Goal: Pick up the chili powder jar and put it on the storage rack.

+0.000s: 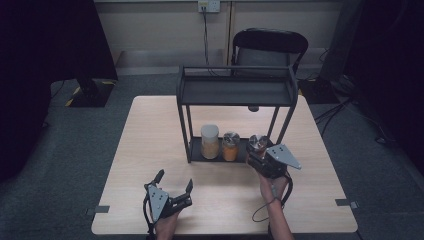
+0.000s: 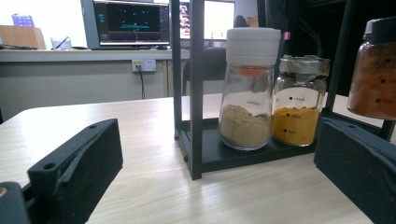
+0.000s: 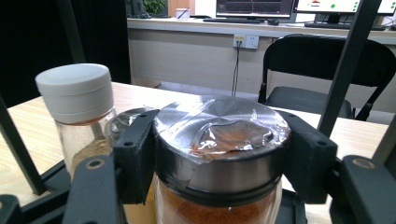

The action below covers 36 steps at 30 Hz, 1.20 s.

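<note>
A black two-tier rack (image 1: 186,125) stands at the middle of the wooden table (image 1: 150,130). On its lower shelf (image 2: 219,158) stand a white-lidded jar of tan powder (image 1: 210,142) (image 2: 247,107) (image 3: 79,116) and a foil-topped jar of yellow powder (image 1: 230,146) (image 2: 299,107). At the shelf's right end my right gripper (image 1: 260,152) is shut on a third jar of red-orange spice with a foil top (image 1: 257,142) (image 3: 219,140) (image 2: 376,70), one jaw on each side of its neck. Whether that jar rests on the shelf I cannot tell. My left gripper (image 1: 175,180) is open near the table's front edge, facing the rack with nothing between its jaws.
The rack's upper shelf (image 1: 235,92) is bare, and its uprights (image 3: 348,65) frame the jars. A black folding chair (image 1: 270,47) stands behind the table. A cable (image 1: 265,210) trails from the right gripper across the table's front.
</note>
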Available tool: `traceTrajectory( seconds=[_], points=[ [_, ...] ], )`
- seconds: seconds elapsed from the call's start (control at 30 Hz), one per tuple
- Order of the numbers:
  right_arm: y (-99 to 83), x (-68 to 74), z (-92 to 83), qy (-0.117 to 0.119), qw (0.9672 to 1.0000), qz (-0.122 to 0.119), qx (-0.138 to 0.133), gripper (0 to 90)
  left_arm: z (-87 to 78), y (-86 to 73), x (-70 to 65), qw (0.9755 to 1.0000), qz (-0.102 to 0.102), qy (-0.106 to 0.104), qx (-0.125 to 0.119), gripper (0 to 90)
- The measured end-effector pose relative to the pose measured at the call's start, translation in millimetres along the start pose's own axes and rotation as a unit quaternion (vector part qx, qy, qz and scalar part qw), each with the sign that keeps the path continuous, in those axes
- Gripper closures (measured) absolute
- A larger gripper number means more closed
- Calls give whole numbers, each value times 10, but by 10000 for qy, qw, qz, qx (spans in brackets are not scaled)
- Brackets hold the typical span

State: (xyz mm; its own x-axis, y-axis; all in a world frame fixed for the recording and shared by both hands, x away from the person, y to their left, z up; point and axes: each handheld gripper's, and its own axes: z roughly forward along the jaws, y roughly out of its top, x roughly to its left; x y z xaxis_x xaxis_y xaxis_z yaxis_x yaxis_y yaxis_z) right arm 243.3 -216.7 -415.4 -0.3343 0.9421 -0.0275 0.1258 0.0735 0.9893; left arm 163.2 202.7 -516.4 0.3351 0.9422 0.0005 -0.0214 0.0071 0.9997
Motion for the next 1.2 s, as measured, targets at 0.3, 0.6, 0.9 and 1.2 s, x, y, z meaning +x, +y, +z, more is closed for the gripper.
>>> traceTrajectory(
  seconds=[0.3, 0.6, 0.9, 1.2],
  points=[
    [-8, -8, 68, -76, 10000, -11, 35, 351, -1, 0, 1, 10000, 0, -3, 0, 6],
    [-13, 7, 144, -117, 9999, -14, 82, 351, -3, 0, 1, 10000, 0, -2, 0, 6],
    [-26, 29, 203, -185, 9998, -7, 107, 350, -3, 0, 1, 10000, -1, -2, 0, 6],
    [-56, 61, 246, -247, 9997, -32, 88, 351, -3, 0, 1, 10000, -1, -2, 0, 7]
  ],
)
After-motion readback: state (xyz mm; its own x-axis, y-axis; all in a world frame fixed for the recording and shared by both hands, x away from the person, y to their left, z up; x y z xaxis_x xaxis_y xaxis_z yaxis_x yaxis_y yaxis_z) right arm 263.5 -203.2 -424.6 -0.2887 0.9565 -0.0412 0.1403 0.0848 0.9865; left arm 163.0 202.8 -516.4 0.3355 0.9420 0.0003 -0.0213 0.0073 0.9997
